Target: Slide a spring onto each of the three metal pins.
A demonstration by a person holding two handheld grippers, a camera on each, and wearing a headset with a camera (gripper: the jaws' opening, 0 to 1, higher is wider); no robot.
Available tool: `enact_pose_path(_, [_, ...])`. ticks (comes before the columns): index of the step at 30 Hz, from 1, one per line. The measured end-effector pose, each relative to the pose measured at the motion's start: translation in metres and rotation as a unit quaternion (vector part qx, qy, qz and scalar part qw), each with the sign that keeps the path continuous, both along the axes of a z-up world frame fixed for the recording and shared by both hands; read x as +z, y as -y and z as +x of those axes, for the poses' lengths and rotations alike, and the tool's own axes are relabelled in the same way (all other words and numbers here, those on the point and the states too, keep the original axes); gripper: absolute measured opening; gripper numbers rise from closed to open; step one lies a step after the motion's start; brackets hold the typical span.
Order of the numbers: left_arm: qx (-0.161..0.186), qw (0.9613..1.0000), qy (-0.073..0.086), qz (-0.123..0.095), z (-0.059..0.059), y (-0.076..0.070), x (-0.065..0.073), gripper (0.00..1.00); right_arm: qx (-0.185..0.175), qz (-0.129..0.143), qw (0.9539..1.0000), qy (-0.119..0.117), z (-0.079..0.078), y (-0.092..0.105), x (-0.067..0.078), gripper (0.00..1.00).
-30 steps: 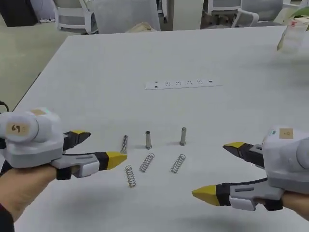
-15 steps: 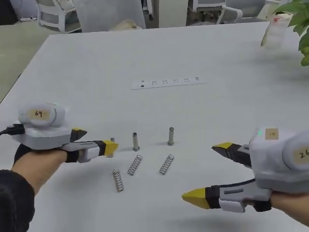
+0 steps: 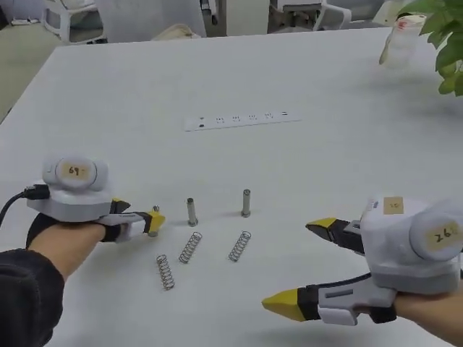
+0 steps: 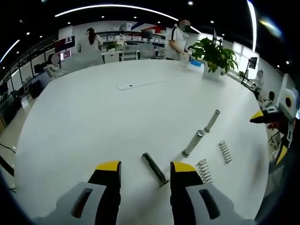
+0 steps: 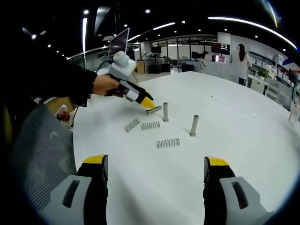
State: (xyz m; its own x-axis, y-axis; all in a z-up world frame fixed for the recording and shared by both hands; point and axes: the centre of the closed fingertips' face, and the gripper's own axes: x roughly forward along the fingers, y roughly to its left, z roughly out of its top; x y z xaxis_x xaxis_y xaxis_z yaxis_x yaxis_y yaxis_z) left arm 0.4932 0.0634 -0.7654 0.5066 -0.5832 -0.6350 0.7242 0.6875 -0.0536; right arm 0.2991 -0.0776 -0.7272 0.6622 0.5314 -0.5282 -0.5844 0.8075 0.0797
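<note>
Left gripper (image 4: 146, 165) is released, its jaws apart around the tilted pin (image 4: 153, 168), which sits between the tips; right gripper (image 5: 155, 162) gapes wide, well apart from the three springs (image 3: 189, 247)

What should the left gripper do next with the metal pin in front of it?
Probably close the left gripper on the dark metal pin: it looks tipped over between the open fingers, while the two other silver pins stand upright. It likely needs righting before a coiled wire spring goes on.
</note>
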Motion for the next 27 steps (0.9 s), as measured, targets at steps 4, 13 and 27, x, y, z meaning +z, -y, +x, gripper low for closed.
enact_pose_path(4, [-0.001,1.0000,-0.003,0.005,0.001,0.006,-0.004,0.28,-0.001,0.000,1.0000,-0.002,0.000,0.001,-0.002,0.83])
enact_pose_path(13, [-0.008,0.9994,-0.001,0.034,0.005,0.015,-0.014,0.17,-0.004,0.003,1.0000,-0.006,-0.001,0.003,-0.004,0.83])
enact_pose_path(27, [-0.010,0.9980,0.003,0.062,0.008,0.014,-0.020,0.07,-0.005,0.005,0.9999,-0.009,-0.003,0.004,-0.006,0.83])
